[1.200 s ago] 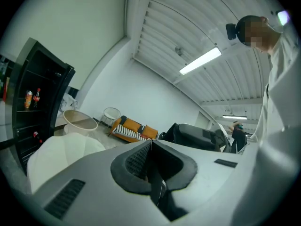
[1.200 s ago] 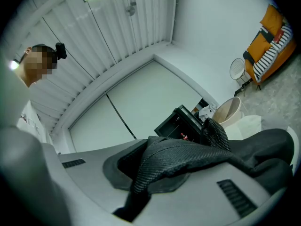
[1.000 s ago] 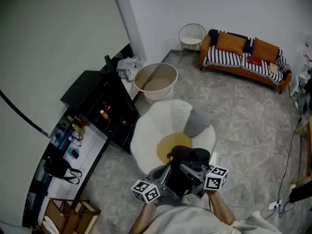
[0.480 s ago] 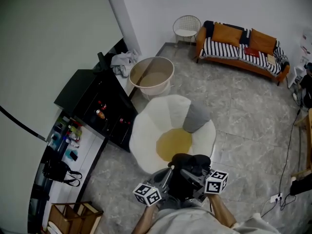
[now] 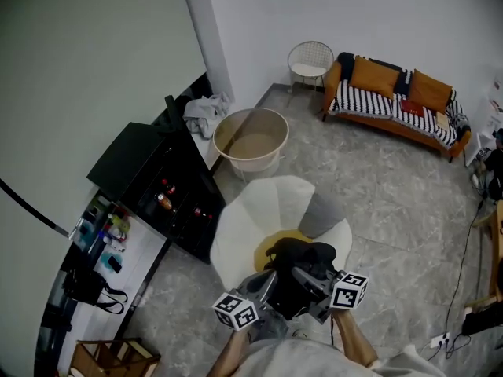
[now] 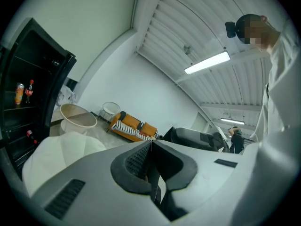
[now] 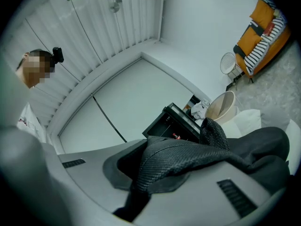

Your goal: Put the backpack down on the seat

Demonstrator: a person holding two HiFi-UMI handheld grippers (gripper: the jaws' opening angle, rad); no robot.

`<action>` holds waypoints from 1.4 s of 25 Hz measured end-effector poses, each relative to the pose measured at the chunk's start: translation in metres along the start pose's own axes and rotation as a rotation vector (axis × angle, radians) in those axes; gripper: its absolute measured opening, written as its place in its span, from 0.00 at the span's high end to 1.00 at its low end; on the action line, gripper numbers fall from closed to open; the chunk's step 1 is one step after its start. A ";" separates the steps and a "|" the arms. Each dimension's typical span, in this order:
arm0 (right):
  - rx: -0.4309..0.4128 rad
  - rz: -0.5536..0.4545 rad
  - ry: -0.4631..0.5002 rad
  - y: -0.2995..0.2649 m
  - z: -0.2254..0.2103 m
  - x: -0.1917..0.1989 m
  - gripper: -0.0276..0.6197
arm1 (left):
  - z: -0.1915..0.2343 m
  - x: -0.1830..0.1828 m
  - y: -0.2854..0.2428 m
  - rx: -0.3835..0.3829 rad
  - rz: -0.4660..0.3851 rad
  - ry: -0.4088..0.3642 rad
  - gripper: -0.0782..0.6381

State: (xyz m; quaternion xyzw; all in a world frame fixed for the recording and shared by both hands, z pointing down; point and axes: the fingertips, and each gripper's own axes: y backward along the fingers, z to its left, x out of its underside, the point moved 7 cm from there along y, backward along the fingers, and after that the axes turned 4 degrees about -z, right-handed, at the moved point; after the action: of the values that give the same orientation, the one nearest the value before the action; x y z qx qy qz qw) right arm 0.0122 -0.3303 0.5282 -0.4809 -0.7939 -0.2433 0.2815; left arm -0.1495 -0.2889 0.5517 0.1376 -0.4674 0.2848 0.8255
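Carry step: backpack [image 5: 297,267] hangs over seat [image 5: 236,228] front edge. Right tool [image 7: 141,173] pinches its fabric; left tool [image 6: 151,166] is pressed together, apparently on a strap. Next: advance, lower, release.

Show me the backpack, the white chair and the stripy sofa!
backpack [image 5: 297,256]: head view, on its black top.
white chair [image 5: 242,232]: head view, on its left white side.
stripy sofa [image 5: 377,106]: head view, on its striped seat.

- Head view: overhead, steeply downward, seat [image 5: 240,226] near.
- Left gripper view: low, close along jaws, facing far sofa [image 6: 134,127].
- Right gripper view: likewise; all share seat, tub [image 7: 221,106].
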 end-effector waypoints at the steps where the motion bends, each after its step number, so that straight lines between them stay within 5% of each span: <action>1: -0.005 -0.002 0.012 -0.011 -0.003 -0.009 0.90 | 0.007 -0.008 -0.004 0.004 -0.008 -0.005 0.85; 13: 0.002 -0.058 0.102 -0.104 -0.030 -0.061 0.90 | 0.088 -0.074 -0.021 0.049 -0.054 -0.044 0.85; 22: 0.065 -0.019 0.052 -0.113 -0.059 -0.047 0.90 | 0.115 -0.070 -0.048 0.079 0.004 -0.006 0.85; 35: 0.016 0.050 0.043 -0.112 -0.063 -0.035 0.90 | 0.113 -0.060 -0.058 0.046 0.020 0.002 0.85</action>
State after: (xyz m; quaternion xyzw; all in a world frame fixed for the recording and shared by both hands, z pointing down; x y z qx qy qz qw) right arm -0.0619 -0.4406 0.5376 -0.4932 -0.7772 -0.2400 0.3083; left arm -0.2173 -0.4118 0.5626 0.1517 -0.4613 0.3037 0.8197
